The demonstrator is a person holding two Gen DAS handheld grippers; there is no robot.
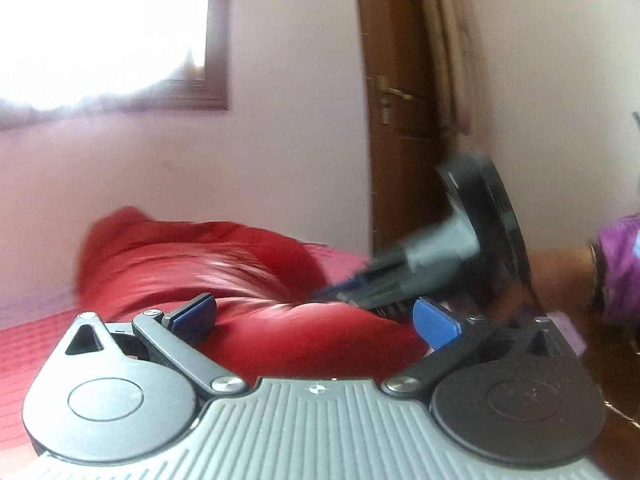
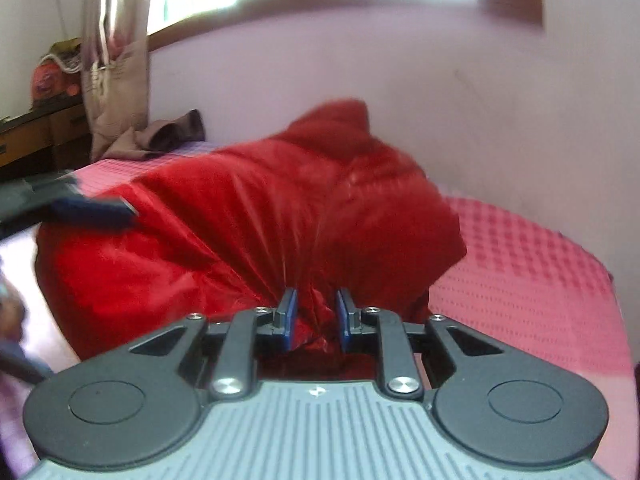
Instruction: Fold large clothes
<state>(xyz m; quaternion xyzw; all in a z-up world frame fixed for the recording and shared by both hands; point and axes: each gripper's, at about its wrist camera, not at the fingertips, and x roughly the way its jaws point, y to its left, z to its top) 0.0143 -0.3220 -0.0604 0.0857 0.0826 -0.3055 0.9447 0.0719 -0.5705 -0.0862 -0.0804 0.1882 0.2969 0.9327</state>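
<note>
Daylight is admitted via blown-out window (image 1: 100, 28) ahead of both grippers; motion blur and fisheye bending are seen thruout, esp. at edges.

Both cameras sit just behind their own fingers and look forward along them, slightly downward, low over the bed (image 2: 532, 256). The left wrist view faces across the red garment (image 1: 224, 264) toward a pale wall, with a window (image 1: 100, 28) upper left and a wooden door (image 1: 400, 100) to the right; the right gripper (image 1: 360, 296) crosses its right side, close and blurred. The right wrist view sits very near the same red garment (image 2: 248, 216), facing the window wall, with the left gripper (image 2: 92, 208) showing at its left edge. The two views share the garment, the pink bedcover and the wall.
</note>
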